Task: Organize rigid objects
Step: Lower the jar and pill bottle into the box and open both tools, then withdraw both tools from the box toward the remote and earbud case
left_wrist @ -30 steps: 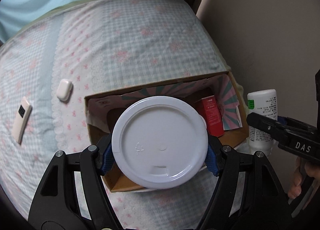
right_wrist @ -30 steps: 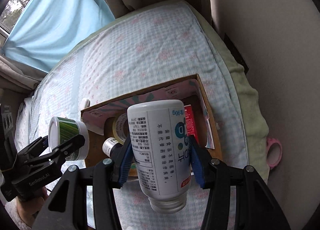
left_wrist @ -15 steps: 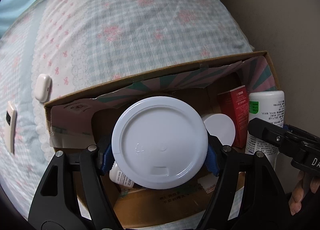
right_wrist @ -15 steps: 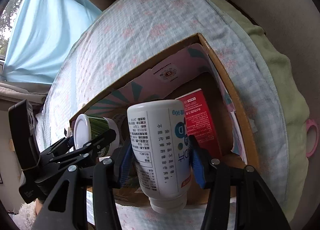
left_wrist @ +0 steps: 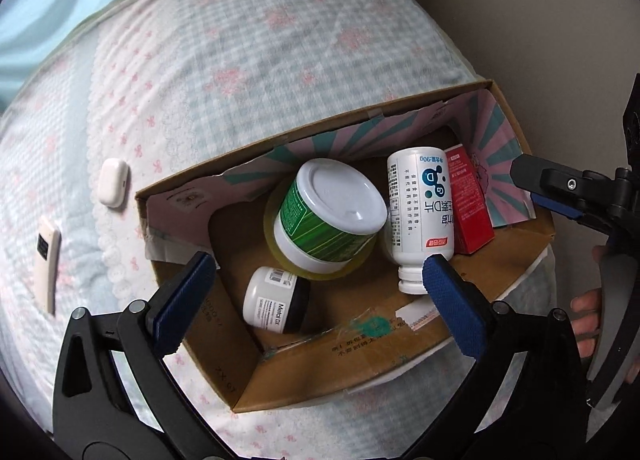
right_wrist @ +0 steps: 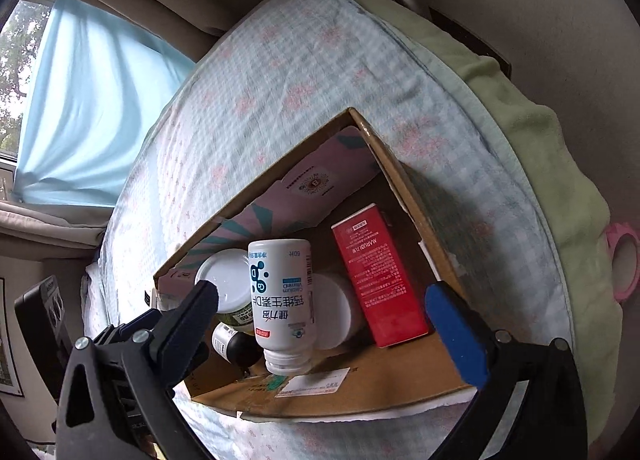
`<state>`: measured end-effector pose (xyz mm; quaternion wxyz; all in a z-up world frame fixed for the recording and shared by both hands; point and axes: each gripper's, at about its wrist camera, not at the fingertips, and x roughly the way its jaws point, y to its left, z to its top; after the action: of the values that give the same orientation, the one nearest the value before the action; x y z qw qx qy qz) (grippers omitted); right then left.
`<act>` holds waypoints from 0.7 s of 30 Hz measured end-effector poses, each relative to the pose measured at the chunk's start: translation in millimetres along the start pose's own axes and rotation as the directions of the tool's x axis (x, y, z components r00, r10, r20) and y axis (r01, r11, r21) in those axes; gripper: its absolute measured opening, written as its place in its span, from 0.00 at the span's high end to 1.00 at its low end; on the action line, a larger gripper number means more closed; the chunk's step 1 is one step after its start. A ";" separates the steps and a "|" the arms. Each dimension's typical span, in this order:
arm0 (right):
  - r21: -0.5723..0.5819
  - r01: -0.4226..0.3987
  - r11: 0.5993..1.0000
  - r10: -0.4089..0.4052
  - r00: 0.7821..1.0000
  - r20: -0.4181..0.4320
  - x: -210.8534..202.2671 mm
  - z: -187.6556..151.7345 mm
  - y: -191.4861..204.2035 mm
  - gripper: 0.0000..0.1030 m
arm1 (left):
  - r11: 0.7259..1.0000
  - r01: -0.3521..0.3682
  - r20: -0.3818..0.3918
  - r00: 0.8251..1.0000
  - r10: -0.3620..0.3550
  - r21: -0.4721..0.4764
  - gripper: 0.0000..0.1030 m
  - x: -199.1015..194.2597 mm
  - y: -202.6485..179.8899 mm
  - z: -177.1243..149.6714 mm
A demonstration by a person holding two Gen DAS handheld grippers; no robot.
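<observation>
Released since before, "MARUBI" red box [right_wrist: 378, 280] beside white bottle [right_wrist: 282, 300] in carton [left_wrist: 360, 364].

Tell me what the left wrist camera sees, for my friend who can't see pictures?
An open cardboard box sits on a checked bedspread, holding a green-labelled jar, a white bottle, a red carton and a small dark-capped bottle. The left tool hangs open above it, empty.
</observation>
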<state>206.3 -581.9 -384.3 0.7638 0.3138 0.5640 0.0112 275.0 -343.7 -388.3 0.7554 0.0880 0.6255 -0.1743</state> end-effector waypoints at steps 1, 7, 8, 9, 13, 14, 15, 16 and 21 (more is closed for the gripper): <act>-0.009 0.006 1.000 -0.006 1.000 0.006 -0.7 0.2 0.3 0.00 | 1.000 0.002 0.004 1.000 -0.002 -0.008 0.00 -3.3 0.1 -1.6; -0.028 0.018 0.999 -0.018 1.000 0.011 -12.5 -5.5 10.9 0.00 | 1.000 0.008 0.032 0.999 -0.008 -0.023 0.00 -26.8 -1.1 -9.5; -0.032 0.023 0.999 -0.023 1.000 0.016 -15.9 -6.2 13.2 0.00 | 1.000 0.009 0.040 0.999 -0.008 -0.022 0.00 -33.1 -0.8 -10.7; -0.036 0.032 0.999 -0.031 0.999 0.021 -20.4 -7.1 16.2 0.00 | 1.000 0.009 0.049 0.999 -0.008 -0.020 0.00 -39.8 -0.5 -11.6; -0.048 0.050 0.998 -0.049 0.999 0.021 -38.2 -11.5 30.6 0.00 | 1.000 0.001 0.085 0.996 0.000 -0.015 0.00 -69.3 5.8 -16.5; -0.054 0.056 0.997 -0.056 0.998 0.017 -42.5 -13.4 35.8 0.00 | 1.000 0.000 0.093 0.996 0.001 -0.016 0.00 -77.0 8.9 -18.7; -0.065 0.065 0.996 -0.065 0.998 0.011 -47.6 -16.0 41.8 0.00 | 1.000 0.000 0.101 0.995 0.002 -0.017 0.00 -85.3 12.3 -21.2; -0.076 0.071 0.995 -0.071 0.997 0.004 -51.5 -19.5 48.4 0.00 | 1.000 0.002 0.111 0.994 0.000 -0.017 0.00 -94.0 16.4 -25.2; -0.152 0.106 0.983 -0.102 0.994 0.033 -80.2 -47.6 89.6 0.00 | 1.000 -0.008 0.134 0.991 0.009 -0.010 0.00 -131.8 45.3 -51.5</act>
<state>165.9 -517.5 -279.6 0.7920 0.2243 0.5676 0.0105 224.2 -263.6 -273.9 0.7970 0.0752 0.5736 -0.1737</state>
